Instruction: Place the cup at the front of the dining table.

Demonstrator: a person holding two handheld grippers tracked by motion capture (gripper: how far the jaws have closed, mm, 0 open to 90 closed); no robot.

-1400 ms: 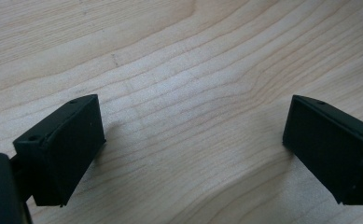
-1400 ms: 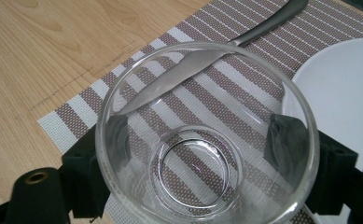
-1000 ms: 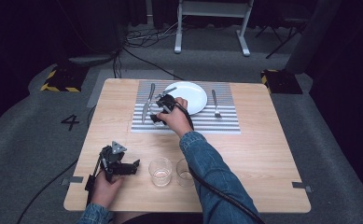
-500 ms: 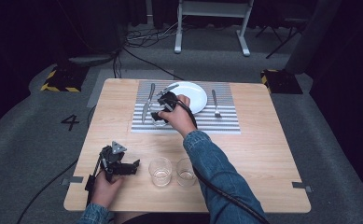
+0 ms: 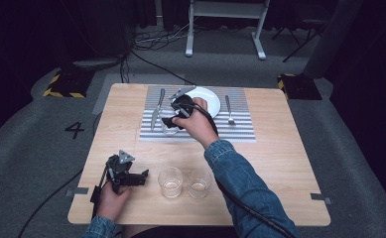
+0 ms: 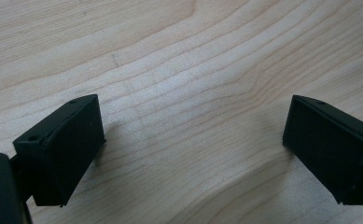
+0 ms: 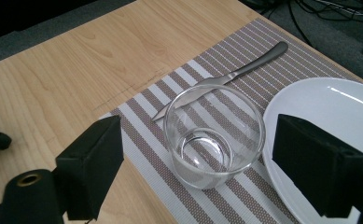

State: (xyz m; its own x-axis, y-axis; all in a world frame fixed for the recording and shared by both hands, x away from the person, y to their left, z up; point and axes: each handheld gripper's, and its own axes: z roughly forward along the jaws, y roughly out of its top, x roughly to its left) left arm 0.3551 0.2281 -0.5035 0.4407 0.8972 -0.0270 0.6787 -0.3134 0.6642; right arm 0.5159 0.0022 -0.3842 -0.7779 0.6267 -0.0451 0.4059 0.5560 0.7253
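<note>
We see the right gripper with jaws wide apart on either side of a clear glass, touching neither wall; the glass stands upright on the striped mat, between a knife and a white plate. From above, the right gripper reaches over the mat's left part, with the knife at the far left and a fork right of the plate. The left gripper also has its jaws spread wide, over bare wooden table; it rests at the near left. Two more glasses stand side by side near the front edge
</note>
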